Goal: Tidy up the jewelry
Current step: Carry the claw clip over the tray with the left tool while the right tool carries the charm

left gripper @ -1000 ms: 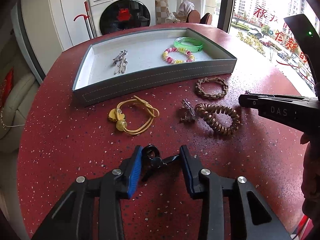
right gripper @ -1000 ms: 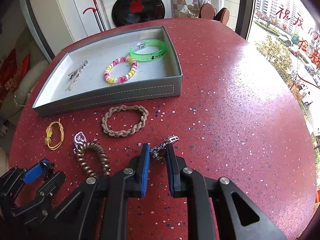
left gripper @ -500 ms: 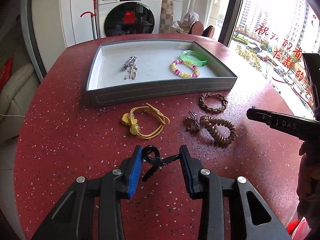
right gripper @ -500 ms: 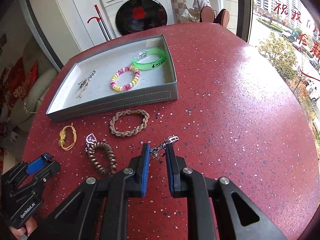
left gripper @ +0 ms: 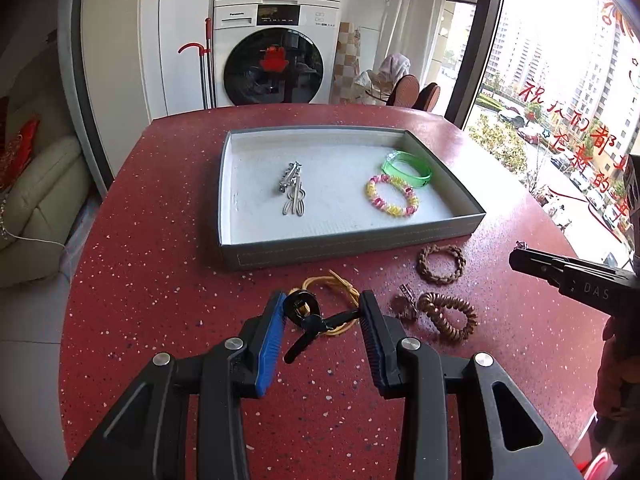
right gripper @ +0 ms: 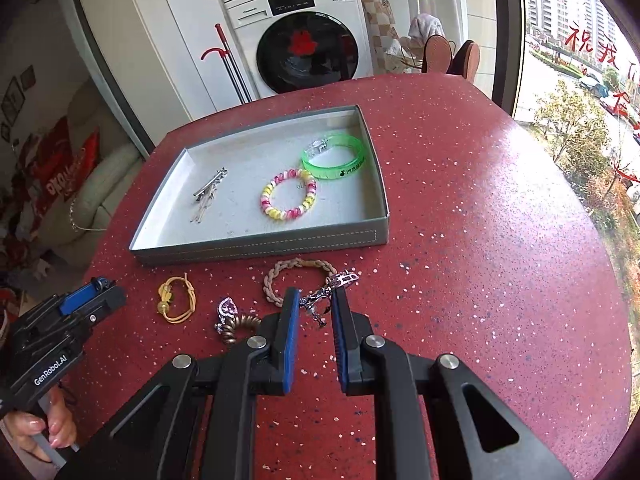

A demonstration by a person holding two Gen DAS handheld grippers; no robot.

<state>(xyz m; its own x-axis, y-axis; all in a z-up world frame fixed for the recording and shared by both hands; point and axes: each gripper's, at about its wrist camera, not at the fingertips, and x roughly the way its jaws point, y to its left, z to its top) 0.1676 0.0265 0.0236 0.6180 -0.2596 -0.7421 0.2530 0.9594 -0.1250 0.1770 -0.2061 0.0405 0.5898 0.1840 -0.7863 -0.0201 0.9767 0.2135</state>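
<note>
Inside tray (left gripper: 352,246), upper centre: clips (left gripper: 292,192), bead bracelet (left gripper: 392,195), green band (left gripper: 406,168) done. Bottom centre: left gripper (left gripper: 322,322) pinching black clip (left gripper: 308,320); right gripper (right gripper: 314,314) pinching silver charm (right gripper: 328,294). Below tray, unsorted: yellow cord (right gripper: 176,300), braid (left gripper: 441,263), coil tie (left gripper: 448,315).

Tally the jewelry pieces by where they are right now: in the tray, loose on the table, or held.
In the grey tray: 3 or more; the silver hair clips may be 2
On the red speckled table: 4
Held in tongs: 2
Total: 9 or more
</note>
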